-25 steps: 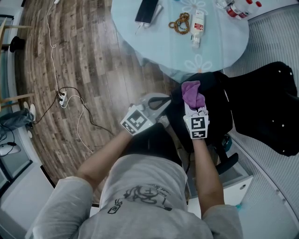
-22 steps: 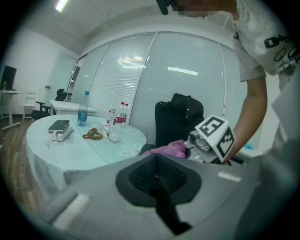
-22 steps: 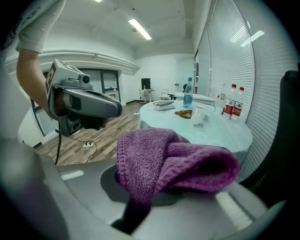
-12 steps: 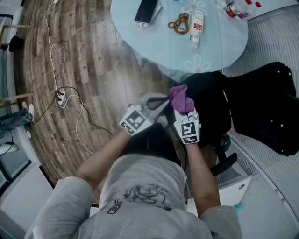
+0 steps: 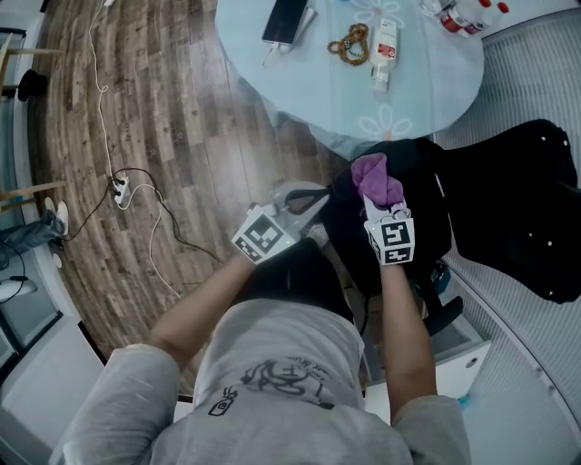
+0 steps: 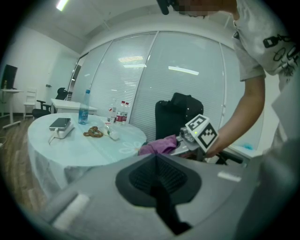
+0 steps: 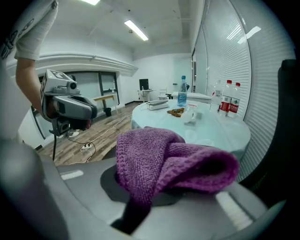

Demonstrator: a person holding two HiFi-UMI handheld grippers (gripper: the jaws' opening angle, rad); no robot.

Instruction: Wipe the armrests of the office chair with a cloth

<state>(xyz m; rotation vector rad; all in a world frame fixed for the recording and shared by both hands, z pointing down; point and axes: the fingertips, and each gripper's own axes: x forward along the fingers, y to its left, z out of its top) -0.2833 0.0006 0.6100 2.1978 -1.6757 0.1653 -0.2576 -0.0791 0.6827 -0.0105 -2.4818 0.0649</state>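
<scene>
- The right gripper [image 5: 379, 207] has its jaws closed on a purple cloth [image 5: 375, 180], which bunches out ahead of them.
- The cloth is held low over the near edge of the black chair [image 5: 508, 218]. The armrest is hard to pick out against the black, and contact cannot be confirmed.
- The left gripper [image 5: 316, 202] has its jaws closed on nothing. It sits just beside the right one, at the chair's edge.
- Step in hand, as I judge it: wiping the near armrest, or just setting the cloth to it.
- The next move likely calls for pressing the cloth flat and drawing it along the armrest, with the grip firm so the bunch does not slip out.
- The far armrest would then need a reach across the seat.
- The round tabletop [image 5: 427, 91] stands close behind the chair and may cramp a forward stroke.
- It carries a phone [image 5: 285, 20], a string of beads [image 5: 349, 43] and a small bottle [image 5: 385, 53], all well apart from the cloth.
- A cable [image 5: 150, 195] trails over the wooden floor to the left, away from the work.
</scene>
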